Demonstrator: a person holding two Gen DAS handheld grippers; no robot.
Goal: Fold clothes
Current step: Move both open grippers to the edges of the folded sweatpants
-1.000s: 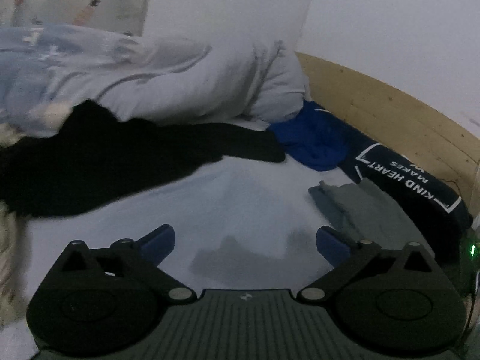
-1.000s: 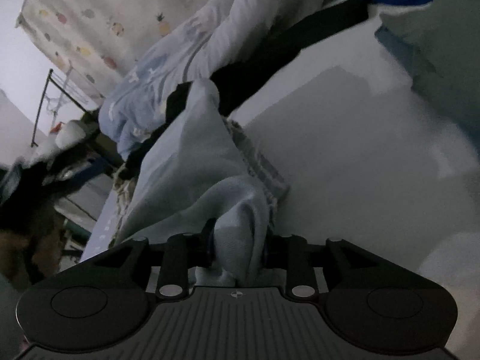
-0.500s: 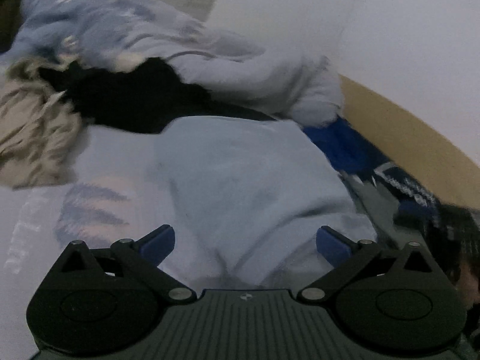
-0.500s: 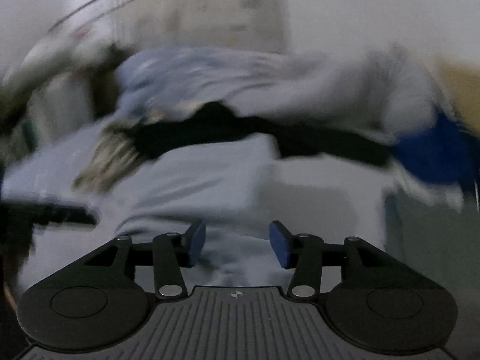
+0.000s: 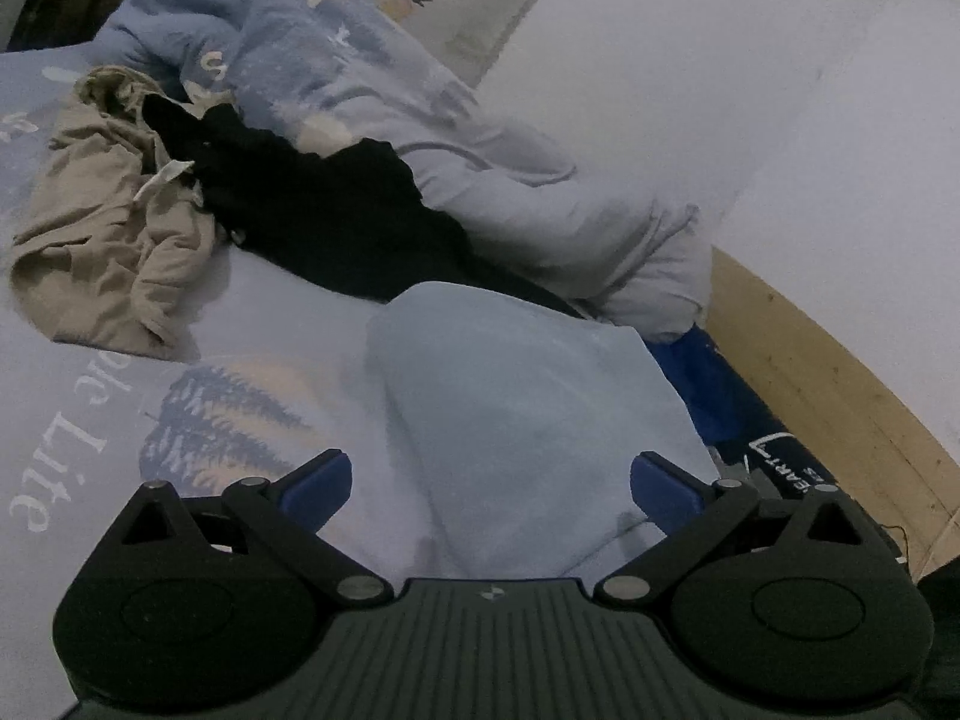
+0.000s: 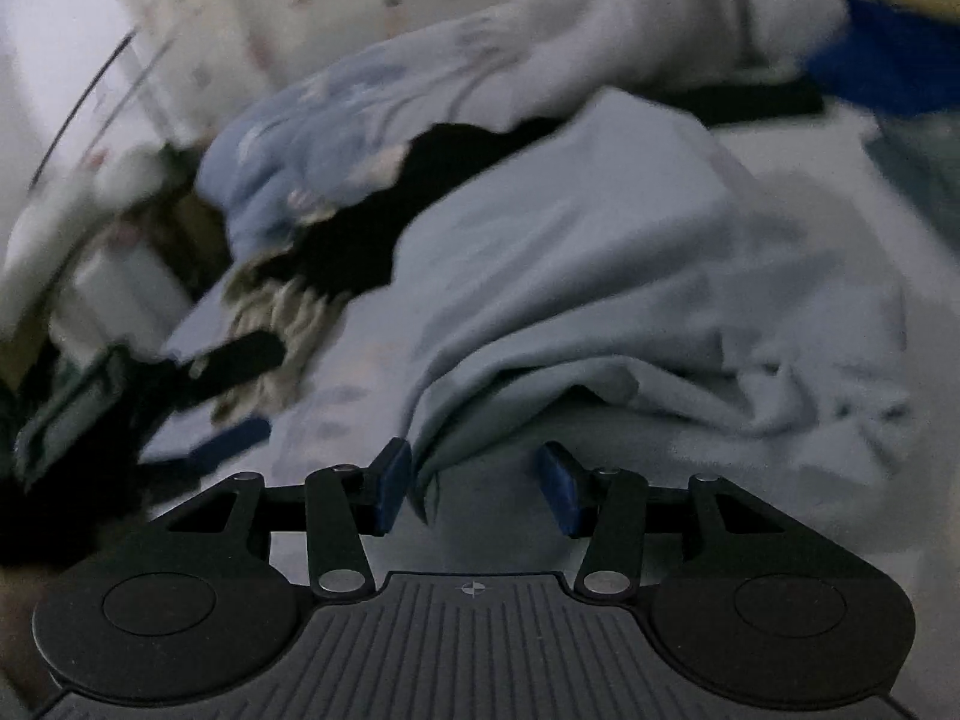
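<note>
A light blue garment lies spread on the printed bed sheet, straight ahead of my left gripper, which is wide open above its near edge. In the right wrist view the same garment lies rumpled in front of my right gripper, which is open; a fold of the cloth hangs by its left finger. My left gripper shows blurred at the left of that view.
A black garment and a beige one lie beyond on the sheet. A light blue duvet is heaped at the back. A blue garment, a navy printed one and the wooden bed frame are at right.
My right gripper opened and let go of the light blue garment, which now lies on the bed. My left gripper swung left, over the garment, still open.
</note>
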